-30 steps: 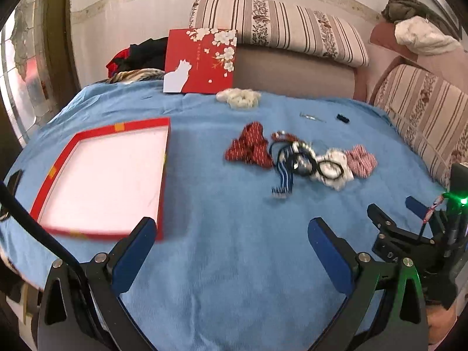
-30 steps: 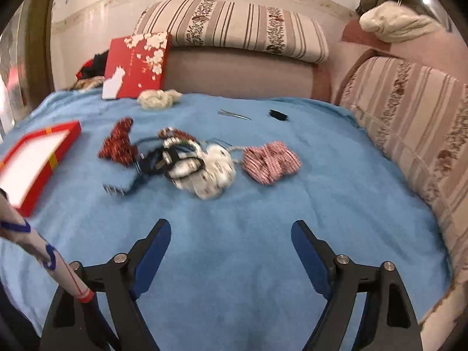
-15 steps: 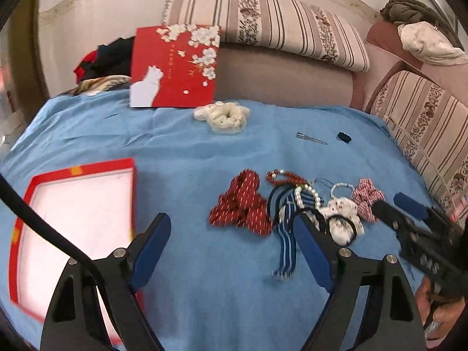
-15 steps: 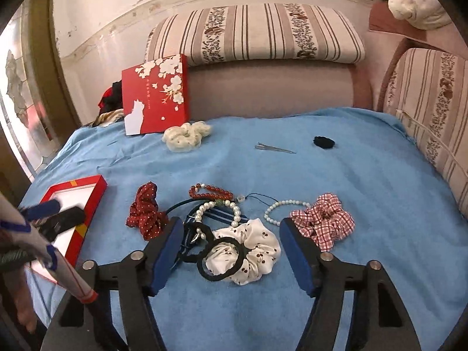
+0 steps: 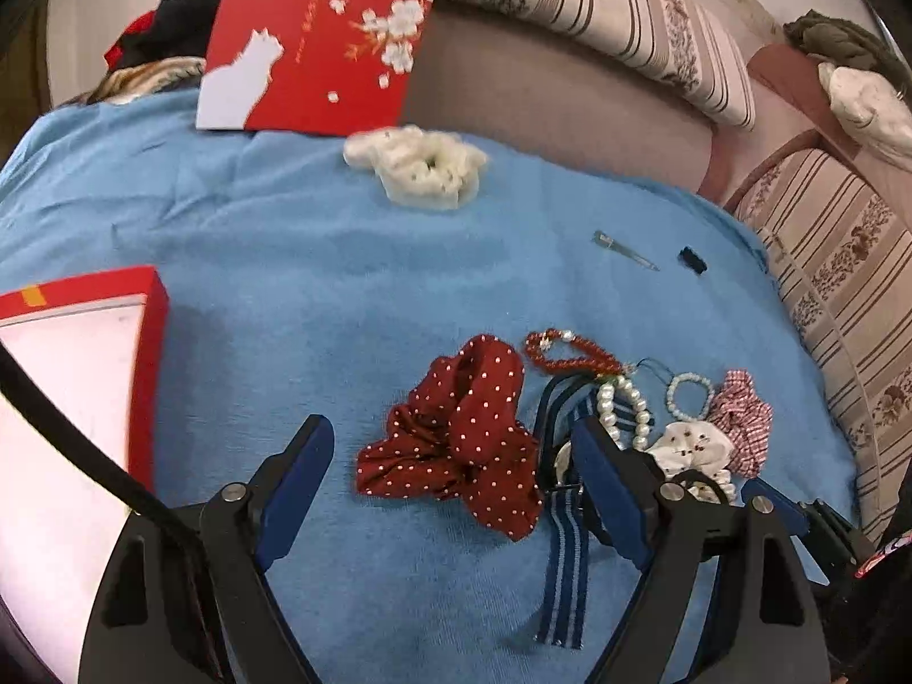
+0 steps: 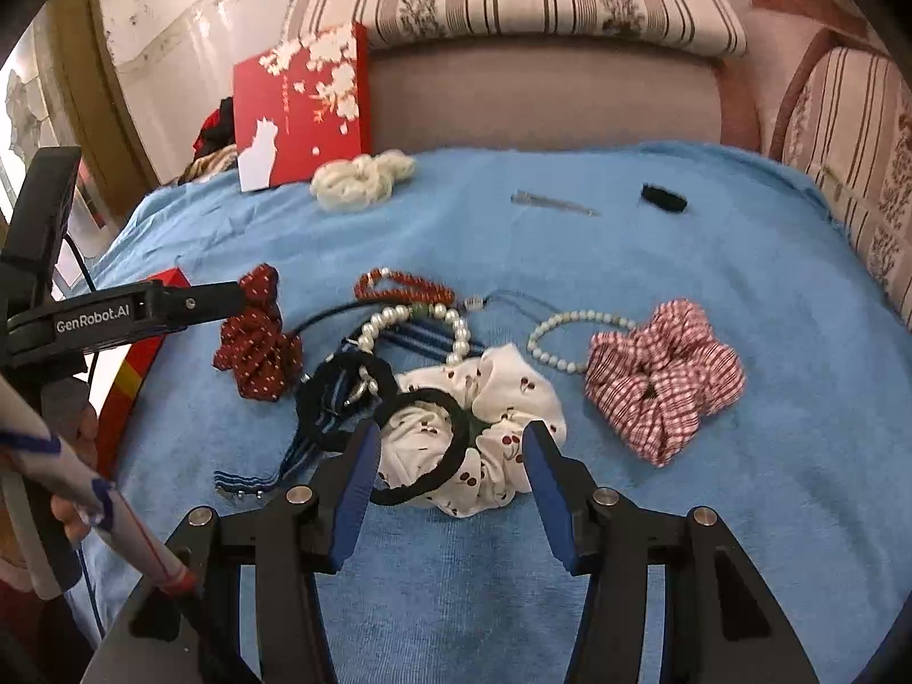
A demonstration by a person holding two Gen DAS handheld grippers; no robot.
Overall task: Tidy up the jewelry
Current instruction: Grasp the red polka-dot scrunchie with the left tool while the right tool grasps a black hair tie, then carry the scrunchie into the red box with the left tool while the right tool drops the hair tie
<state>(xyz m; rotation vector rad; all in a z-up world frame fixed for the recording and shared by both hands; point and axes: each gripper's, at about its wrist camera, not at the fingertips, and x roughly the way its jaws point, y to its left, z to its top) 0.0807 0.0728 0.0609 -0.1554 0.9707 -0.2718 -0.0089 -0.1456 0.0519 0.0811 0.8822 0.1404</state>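
In the left wrist view my left gripper (image 5: 450, 427) stands open, and the red dotted scrunchie (image 5: 456, 444) lies on the blue cloth between its fingers. My right gripper (image 6: 453, 436) straddles the white cherry-print scrunchie (image 6: 501, 399) and the black hair tie (image 6: 422, 444) resting on it. Its jaws are closing, and the pads are not pressing on either. Around these lie a pearl bracelet (image 6: 416, 319), a red bead bracelet (image 6: 399, 285), a pale bead bracelet (image 6: 570, 325), a checked scrunchie (image 6: 661, 376) and a blue striped ribbon (image 5: 561, 564).
A red tray (image 5: 154, 342) lies at the left edge. Its flowered red lid (image 5: 319, 34) leans on the sofa back. A cream scrunchie (image 5: 416, 165), a metal hair clip (image 5: 624, 251) and a small black piece (image 5: 692, 259) lie farther back. Striped cushions border the right.
Both grippers have moved forward to the pile. The left now has the red dotted scrunchie between its fingers. The right's jaws have narrowed around the cherry-print scrunchie.
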